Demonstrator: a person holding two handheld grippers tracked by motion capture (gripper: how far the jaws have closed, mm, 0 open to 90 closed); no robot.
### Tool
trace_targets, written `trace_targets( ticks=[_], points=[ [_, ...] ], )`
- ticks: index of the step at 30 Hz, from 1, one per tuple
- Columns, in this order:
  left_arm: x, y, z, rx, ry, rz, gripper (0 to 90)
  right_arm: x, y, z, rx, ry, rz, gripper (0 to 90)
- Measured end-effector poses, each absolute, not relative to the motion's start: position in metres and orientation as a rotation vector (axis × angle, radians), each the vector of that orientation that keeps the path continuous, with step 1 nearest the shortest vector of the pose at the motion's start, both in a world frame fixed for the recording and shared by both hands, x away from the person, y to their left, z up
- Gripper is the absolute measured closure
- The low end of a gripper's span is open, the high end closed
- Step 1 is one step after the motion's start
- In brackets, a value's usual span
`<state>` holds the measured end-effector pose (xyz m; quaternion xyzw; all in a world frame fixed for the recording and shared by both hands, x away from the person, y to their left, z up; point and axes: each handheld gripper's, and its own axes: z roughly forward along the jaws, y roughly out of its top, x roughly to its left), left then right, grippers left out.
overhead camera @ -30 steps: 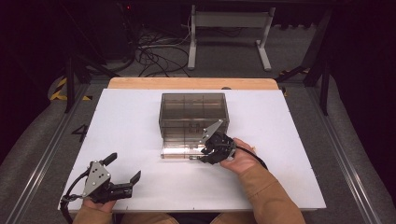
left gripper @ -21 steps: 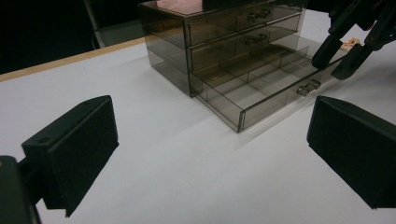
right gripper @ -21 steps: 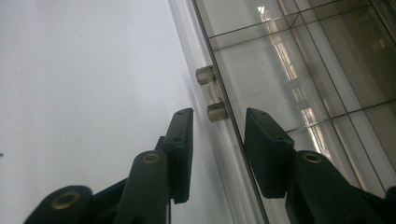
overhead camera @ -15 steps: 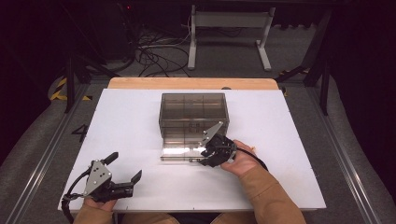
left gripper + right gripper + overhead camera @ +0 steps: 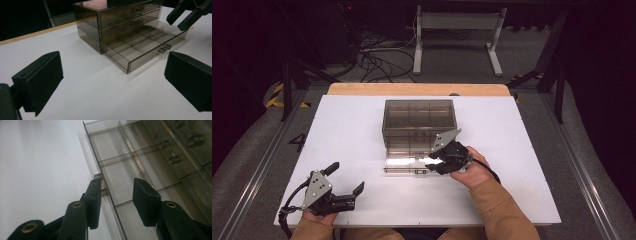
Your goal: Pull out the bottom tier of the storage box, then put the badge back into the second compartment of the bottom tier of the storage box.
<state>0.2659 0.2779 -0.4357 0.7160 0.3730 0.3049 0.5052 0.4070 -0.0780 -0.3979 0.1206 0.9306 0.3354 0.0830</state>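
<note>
Risk: right claw [image 5: 435, 164] is sitting narrowly parted across the front wall of the open bottom drawer [image 5: 147, 47], w/ the handle [image 5: 165, 48] just beside one jaw; a skewed push or pull could be jamming the drawer or sliding the light drawer unit [image 5: 418, 125] across the surface [image 5: 347, 125]. The unit is standing mid-surface, toward the far edge. Left claw [image 5: 346, 182] is resting wide open near the front-left corner, well apart from it.
</note>
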Motion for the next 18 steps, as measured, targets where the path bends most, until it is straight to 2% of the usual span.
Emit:
trace_targets(
  ticks=[11, 18],
  points=[
    [0.267, 0.277, -0.436, 1.730, 0.895, 0.736, 2.6, 0.402, -0.086, -0.387, 0.374, 2.705, 1.098, 52.3],
    [0.267, 0.277, -0.436, 1.733, 0.895, 0.737, 2.7, 0.401, -0.091, -0.382, 0.409, 2.663, 1.144, 41.9]
  ],
)
